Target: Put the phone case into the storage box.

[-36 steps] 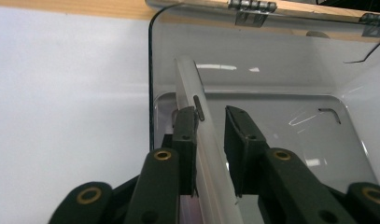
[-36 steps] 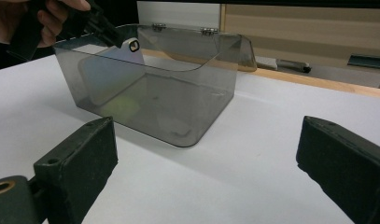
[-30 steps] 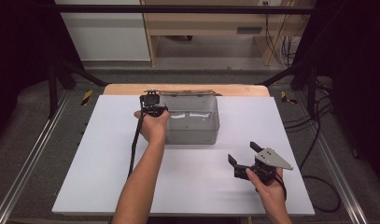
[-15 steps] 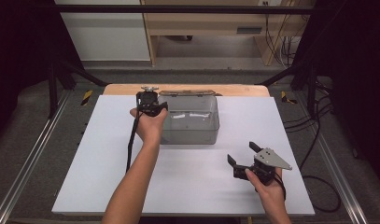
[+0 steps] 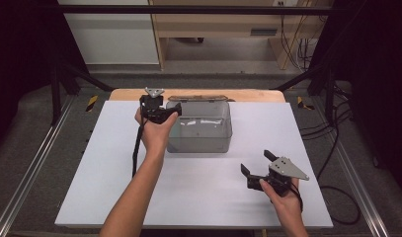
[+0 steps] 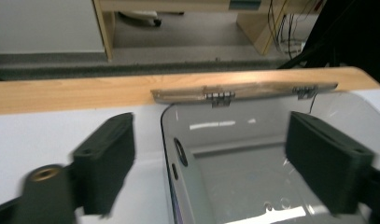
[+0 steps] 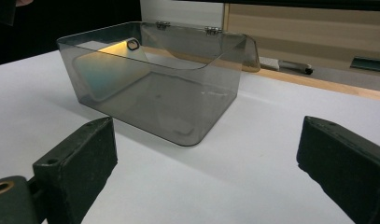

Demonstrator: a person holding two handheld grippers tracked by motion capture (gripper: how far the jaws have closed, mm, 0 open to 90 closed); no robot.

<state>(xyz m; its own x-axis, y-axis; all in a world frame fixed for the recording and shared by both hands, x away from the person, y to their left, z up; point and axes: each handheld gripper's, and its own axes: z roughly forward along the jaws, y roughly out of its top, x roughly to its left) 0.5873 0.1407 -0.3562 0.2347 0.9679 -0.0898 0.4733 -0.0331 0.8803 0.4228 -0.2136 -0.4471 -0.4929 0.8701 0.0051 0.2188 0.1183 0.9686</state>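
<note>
A smoky clear plastic box (image 5: 201, 133) stands open at the back middle of the white table (image 5: 90, 187). Its lid (image 5: 198, 98) hangs back on hinges behind it. My left gripper (image 5: 161, 104) is open at the box's far left corner. In the left gripper view it (image 6: 211, 140) straddles the left wall (image 6: 168, 154), one jaw outside and one over the inside. My right gripper (image 5: 257, 163) is open near the front right, apart from the box. In the right gripper view it (image 7: 206, 154) faces the box (image 7: 150, 93), and nothing is between its jaws.
A wooden strip (image 5: 124, 94) runs along the table's far edge behind the lid. Metal rails (image 5: 30, 168) flank the table on both sides. Cables (image 5: 337, 148) lie on the floor at the right. A black cable (image 5: 136, 148) trails from the left gripper.
My left gripper has shifted slightly left and farther back at the box's left wall. The right gripper has barely moved.
</note>
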